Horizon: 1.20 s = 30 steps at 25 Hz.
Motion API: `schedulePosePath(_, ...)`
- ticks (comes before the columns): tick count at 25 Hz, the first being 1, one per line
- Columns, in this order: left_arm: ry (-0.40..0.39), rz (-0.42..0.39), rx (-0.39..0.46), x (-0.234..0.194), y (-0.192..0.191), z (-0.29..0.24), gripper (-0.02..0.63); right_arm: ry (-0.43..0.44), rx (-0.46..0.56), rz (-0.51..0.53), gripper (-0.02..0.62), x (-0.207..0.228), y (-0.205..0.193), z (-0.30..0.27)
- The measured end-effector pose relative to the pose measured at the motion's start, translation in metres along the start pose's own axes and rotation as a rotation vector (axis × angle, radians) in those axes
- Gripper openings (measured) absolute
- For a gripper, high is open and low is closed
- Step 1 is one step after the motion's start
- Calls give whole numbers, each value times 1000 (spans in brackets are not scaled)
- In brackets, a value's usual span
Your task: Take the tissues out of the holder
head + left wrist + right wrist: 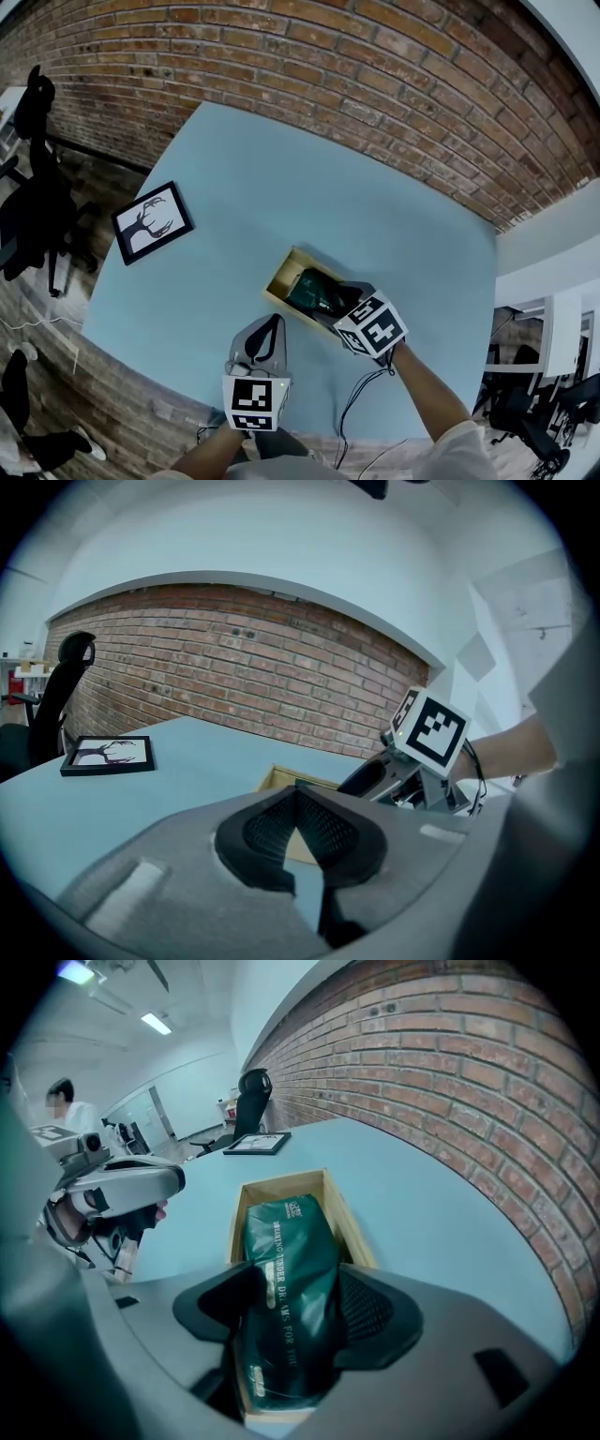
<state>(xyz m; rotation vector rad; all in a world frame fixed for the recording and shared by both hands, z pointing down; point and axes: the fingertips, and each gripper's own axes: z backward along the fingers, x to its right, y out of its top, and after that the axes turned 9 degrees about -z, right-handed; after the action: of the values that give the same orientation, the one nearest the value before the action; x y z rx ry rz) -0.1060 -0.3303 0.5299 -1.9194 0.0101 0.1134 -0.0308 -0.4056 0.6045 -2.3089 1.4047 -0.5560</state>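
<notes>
At the far left of the tabletop lies a framed picture, well apart from the work, and it has no part in the task. Next comes your left tool, which hovers above the tabletop near its front edge. Its two pads meet at the tips and nothing is between them, so it gives no help for now. To the right of it stands the wooden holder, an open box resting flat on the tabletop. The green tissue pack is inside it, lying along its length and filling most of it. Your right tool has reached down over the near end of the holder. Its jaws stand wide, one pad on each long side of the pack, and both pads seem to lie against the wrapper, so I judge that the grip is made. The pack has not yet come up; its far end sits between the walls. So the reaching and the closing are done. What is left is to lift the pack clear of the holder and to put it down on the tabletop.
</notes>
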Motion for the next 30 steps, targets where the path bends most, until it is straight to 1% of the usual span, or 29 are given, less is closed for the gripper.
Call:
schedulePosePath(9, -1, -14, 7, -5, 7, 8, -3, -25, 33, -21, 285, -2, 0, 8)
schedulePosePath(14, -6, -26, 16, -6, 14, 11, -3, -39, 61, -30, 285, -2, 7, 20)
schedulePosePath(30, -36, -49, 58, 1, 34, 22, -3, -77, 103, -42, 287, -5, 25, 49)
